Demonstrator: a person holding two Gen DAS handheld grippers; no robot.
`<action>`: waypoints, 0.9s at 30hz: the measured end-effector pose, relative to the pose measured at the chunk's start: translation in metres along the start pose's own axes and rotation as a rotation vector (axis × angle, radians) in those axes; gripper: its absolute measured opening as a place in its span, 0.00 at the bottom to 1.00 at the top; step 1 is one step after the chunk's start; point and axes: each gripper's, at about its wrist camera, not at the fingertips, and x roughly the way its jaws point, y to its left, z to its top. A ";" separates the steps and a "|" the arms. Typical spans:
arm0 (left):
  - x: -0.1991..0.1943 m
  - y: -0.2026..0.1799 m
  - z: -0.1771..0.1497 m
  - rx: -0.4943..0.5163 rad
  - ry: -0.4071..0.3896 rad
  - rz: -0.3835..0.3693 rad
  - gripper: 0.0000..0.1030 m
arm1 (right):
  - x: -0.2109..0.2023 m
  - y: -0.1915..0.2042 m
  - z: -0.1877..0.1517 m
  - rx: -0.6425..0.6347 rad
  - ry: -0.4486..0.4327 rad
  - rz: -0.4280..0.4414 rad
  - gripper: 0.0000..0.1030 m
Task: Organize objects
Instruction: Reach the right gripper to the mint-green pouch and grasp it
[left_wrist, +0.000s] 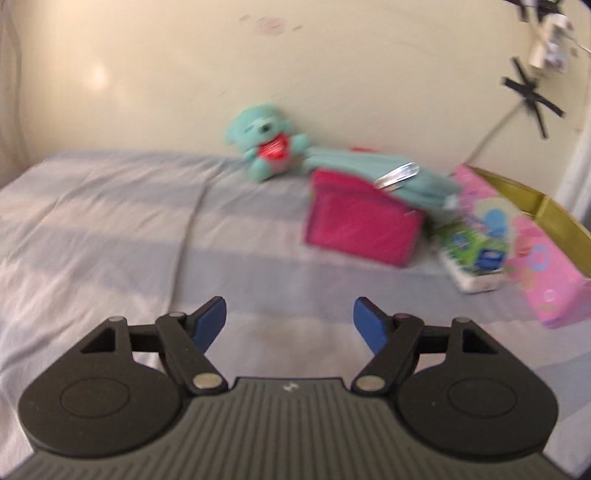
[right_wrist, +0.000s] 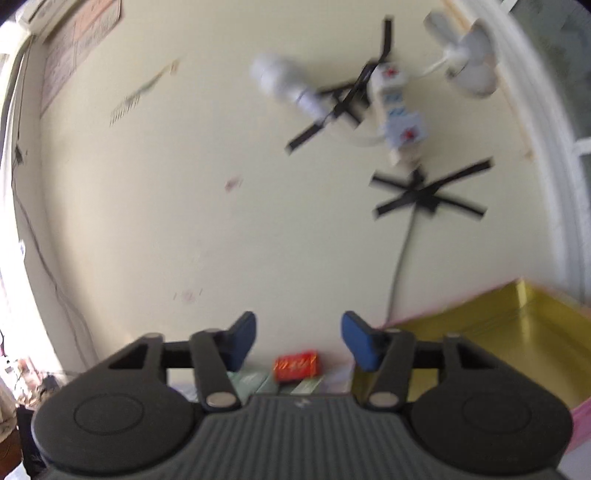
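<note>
In the left wrist view, a teal plush bear (left_wrist: 264, 142) with a red heart sits on the bed against the wall. A pink box (left_wrist: 360, 219) stands right of it, with a teal cloth (left_wrist: 402, 173) and a metal spoon (left_wrist: 397, 175) over its top. A green tissue pack (left_wrist: 471, 253) leans on a pink box with a gold inside (left_wrist: 535, 236). My left gripper (left_wrist: 290, 325) is open and empty, well short of them. My right gripper (right_wrist: 299, 341) is open and empty, raised toward the wall, above a small red packet (right_wrist: 295, 365) and beside the gold-lined box (right_wrist: 491, 339).
A striped grey bedsheet (left_wrist: 129, 229) covers the bed. On the cream wall are a power strip (right_wrist: 397, 107) held by black tape, a white cable (right_wrist: 400, 258), a white fan (right_wrist: 469, 62) and a white bulb-like item (right_wrist: 284, 85).
</note>
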 end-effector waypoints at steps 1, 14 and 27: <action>0.004 0.007 -0.002 -0.025 0.005 0.007 0.75 | 0.014 0.014 -0.010 -0.031 0.051 0.003 0.35; 0.002 0.029 -0.004 -0.159 -0.023 -0.114 0.76 | 0.129 0.149 -0.121 -0.808 0.257 -0.046 0.53; 0.000 0.042 -0.005 -0.237 -0.026 -0.166 0.77 | 0.018 0.147 -0.088 -0.630 0.201 0.145 0.21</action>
